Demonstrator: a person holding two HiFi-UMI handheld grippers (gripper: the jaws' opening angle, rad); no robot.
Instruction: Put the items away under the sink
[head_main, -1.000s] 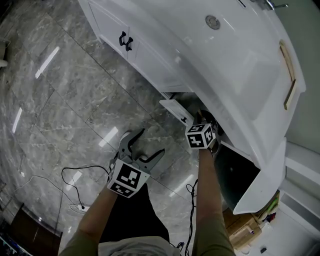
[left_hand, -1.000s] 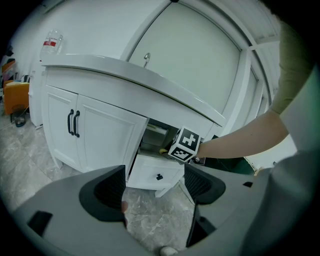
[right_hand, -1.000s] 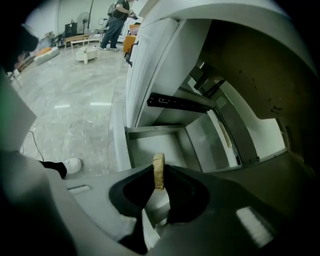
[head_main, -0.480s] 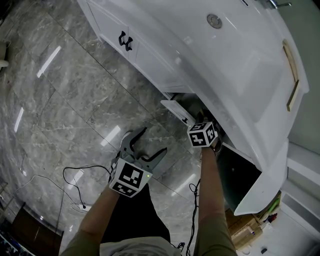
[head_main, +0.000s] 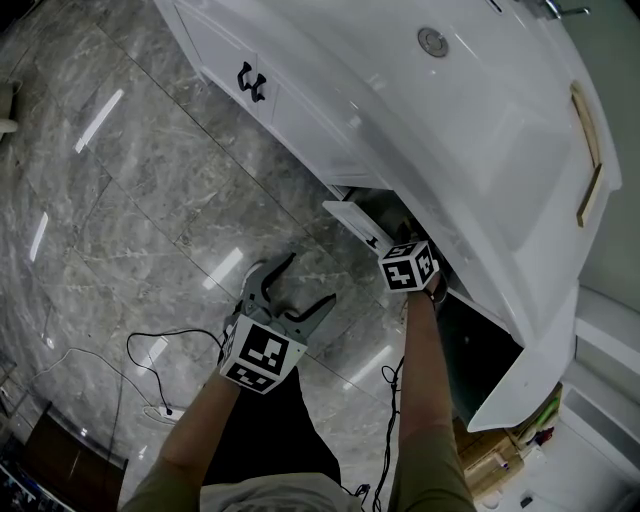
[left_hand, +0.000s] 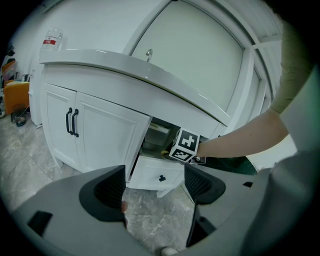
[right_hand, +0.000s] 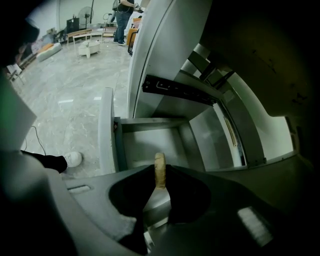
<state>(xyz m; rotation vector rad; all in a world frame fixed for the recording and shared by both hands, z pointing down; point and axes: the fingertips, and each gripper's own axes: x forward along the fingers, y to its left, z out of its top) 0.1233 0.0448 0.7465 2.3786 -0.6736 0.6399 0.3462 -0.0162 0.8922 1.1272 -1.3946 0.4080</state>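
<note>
Almost nothing differs from a second ago. Your right tongs (right_hand: 160, 184) are still clamped on the thin tan strip (right_hand: 159, 164). The grip looks the same, and the strip stands edge-on between the pads, its top poking out above them. I can't tell what the strip is.

The strip is not put down. It hangs over the inside of the open drawer (right_hand: 150, 142) under the sink (head_main: 450, 120). In the head view the marker cube (head_main: 409, 266) of the right tongs has crept slightly right along the drawer opening, just behind the white drawer front (head_main: 352, 220). That small shift could just as well be your head moving.

Your left tongs (head_main: 306, 280) are in the same place, low over the grey tile floor (head_main: 130, 200) and well apart from the drawer. Their jaws stand wide apart with nothing between them. The left gripper view looks through the gap at the drawer front and at your right forearm (left_hand: 240, 137) reaching in.

The cabinet doors (head_main: 225, 55) to the left of the drawer are shut, as before. The black cable (head_main: 150, 372) on the floor by your left arm hasn't moved.
</note>
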